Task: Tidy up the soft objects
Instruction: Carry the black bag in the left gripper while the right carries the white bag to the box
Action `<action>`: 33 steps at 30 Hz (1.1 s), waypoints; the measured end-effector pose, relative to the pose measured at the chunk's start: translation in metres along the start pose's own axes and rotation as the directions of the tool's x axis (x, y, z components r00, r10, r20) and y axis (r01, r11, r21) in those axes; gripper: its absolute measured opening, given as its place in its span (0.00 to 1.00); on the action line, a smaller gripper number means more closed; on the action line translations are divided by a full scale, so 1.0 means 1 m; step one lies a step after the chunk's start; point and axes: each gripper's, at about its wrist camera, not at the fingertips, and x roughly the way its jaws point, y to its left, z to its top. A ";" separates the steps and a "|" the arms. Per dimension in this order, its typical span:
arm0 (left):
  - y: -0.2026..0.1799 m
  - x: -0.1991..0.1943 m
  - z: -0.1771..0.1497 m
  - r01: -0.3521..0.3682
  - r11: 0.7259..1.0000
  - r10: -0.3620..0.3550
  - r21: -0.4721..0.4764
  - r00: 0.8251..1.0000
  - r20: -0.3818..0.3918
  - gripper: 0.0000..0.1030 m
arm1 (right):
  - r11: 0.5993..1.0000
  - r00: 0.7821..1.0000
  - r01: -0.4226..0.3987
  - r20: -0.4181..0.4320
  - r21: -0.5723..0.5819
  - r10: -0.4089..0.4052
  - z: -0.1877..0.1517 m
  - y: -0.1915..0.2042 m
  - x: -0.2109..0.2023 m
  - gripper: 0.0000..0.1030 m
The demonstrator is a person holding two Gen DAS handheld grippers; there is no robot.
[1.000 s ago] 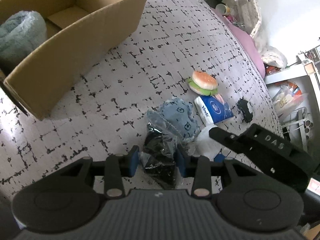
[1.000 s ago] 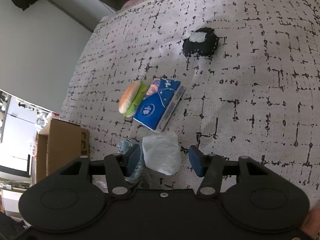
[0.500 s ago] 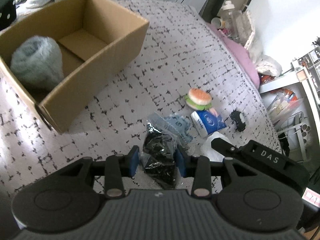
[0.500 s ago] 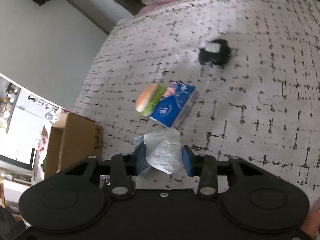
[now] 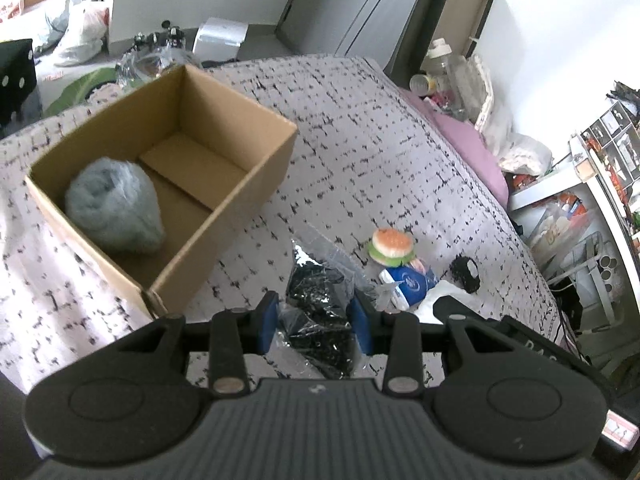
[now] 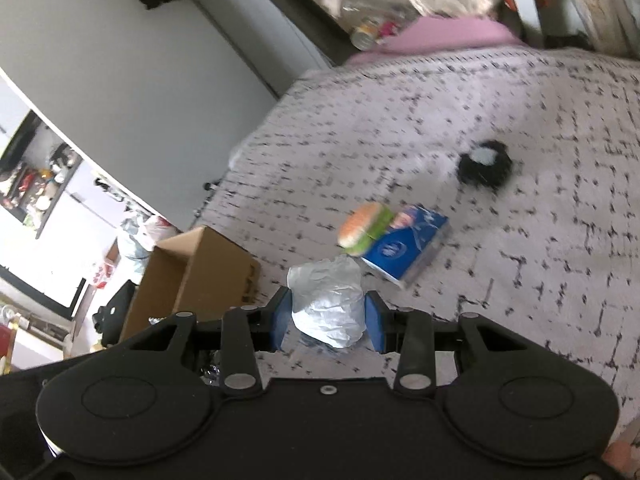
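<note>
Both loads are lifted clear of the bedspread (image 5: 380,132) — carry them over the box (image 5: 224,208) rim before letting go, and drop them beside the grey fluffy bundle (image 5: 116,212), not on the wall. Left gripper (image 5: 316,322) pinches a bag of black stuff (image 5: 320,320), tilted steeply down toward the box. Right gripper (image 6: 326,316), whose jaws have just been closing, pinches a white crumpled bag (image 6: 328,304), angled down. Burger toy (image 5: 392,245), tissue pack (image 5: 408,284) and a black fuzzy piece (image 5: 464,274) wait on the bedspread.

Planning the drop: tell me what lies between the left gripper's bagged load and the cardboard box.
Nothing: in the left wrist view, only bare patterned bedcover separates the black bagged item, clamped in the left gripper, from the cardboard box.
</note>
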 end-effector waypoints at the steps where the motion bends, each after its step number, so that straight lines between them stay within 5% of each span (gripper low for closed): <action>1: 0.001 -0.003 0.002 -0.002 1.000 0.002 0.002 1.000 0.006 0.37 | 1.000 1.000 -0.007 0.007 -0.006 0.007 0.001 0.002 0.000 0.38; 19: 0.022 -0.049 0.049 -0.023 0.999 0.017 0.044 0.993 0.119 0.37 | 0.971 0.987 -0.139 0.057 -0.192 0.153 0.006 0.050 -0.011 0.38; 33: 0.053 -0.048 0.071 -0.088 0.994 0.077 0.060 0.984 0.159 0.37 | 0.939 0.981 -0.184 0.012 -0.291 0.196 0.008 0.085 0.011 0.38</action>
